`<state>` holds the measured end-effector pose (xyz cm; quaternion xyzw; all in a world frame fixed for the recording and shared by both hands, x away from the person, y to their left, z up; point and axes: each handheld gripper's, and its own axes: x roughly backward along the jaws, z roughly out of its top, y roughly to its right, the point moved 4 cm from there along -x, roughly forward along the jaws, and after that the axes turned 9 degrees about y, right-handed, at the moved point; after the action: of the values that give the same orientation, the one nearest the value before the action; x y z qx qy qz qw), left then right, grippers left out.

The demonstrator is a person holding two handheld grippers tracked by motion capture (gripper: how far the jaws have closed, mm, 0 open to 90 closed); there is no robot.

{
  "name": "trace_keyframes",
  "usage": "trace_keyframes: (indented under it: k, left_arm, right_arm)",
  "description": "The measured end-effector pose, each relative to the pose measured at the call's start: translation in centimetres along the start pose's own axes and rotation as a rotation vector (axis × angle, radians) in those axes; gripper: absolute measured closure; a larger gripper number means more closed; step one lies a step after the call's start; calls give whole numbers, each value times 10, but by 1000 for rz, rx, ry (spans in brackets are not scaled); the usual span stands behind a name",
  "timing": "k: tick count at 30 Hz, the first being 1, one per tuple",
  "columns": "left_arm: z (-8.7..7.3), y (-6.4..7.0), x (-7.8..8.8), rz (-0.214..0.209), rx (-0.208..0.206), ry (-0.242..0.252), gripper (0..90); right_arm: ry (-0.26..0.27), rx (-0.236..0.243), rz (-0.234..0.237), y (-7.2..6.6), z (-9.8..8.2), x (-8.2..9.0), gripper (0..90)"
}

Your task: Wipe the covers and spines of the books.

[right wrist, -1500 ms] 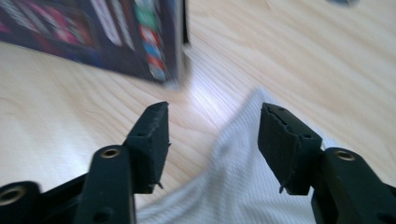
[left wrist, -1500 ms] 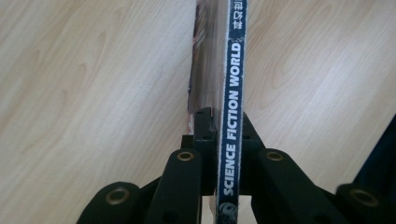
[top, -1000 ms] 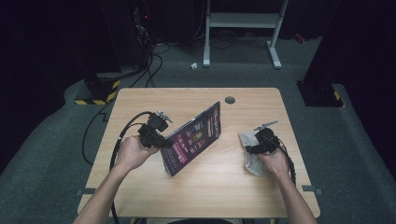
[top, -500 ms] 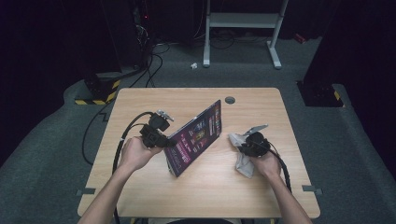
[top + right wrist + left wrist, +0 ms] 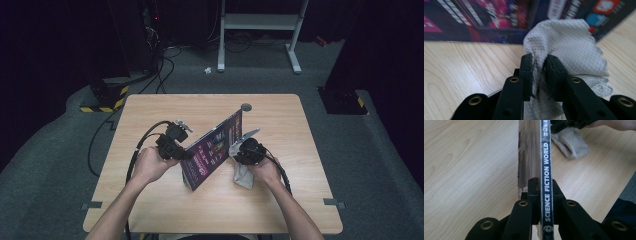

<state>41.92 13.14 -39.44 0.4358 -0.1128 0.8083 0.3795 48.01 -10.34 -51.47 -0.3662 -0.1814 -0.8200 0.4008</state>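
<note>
In the right gripper view, the right gripper has its jaws pinched on a grey cloth. They closed on it within the last second, and a fold of the fabric now sits squeezed between the pads and bunches up just ahead of them. Since a second ago this gripper has carried the cloth across the table toward the magazine, whose dark cover now stands just beyond the cloth. The left gripper is clamped on the magazine's spine, holding it on edge and tilted, as it was a second ago. Judging from this, the cloth is picked up and nearly at the cover, so wiping the cover is probably the step about to begin.
</note>
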Motion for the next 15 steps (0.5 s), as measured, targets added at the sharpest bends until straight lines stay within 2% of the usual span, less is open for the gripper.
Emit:
trace_keyframes:
  k: [2,4,7,8,9,10,12,13,15]
  left_arm:
    - [0,0,0,5,-3,-6,838]
    - [1,0,0,5,-9,-16,838]
    - [1,0,0,10,-17,-23,838]
    - [1,-1,0,15,-18,-25,838]
    - [1,-1,0,19,-16,-25,838]
    - [1,-2,0,24,-16,-25,838]
    - [1,-3,0,29,-17,-24,838]
    - [1,-3,0,29,-15,-23,838]
    - [1,-2,0,24,-15,-25,838]
  right_arm:
    - [5,13,1,-3,4,-3,753]
    - [-1,3,6,-3,4,-7,744]
    - [-8,0,-21,2,4,-12,701]
    - [-4,-19,-29,4,4,-12,672]
    - [2,-14,-46,6,4,-12,627]
    - [13,-17,-72,7,4,-7,551]
    - [22,-18,-78,6,4,-4,520]
    - [25,-3,-95,7,4,-1,490]
    - [20,-14,-118,9,2,5,435]
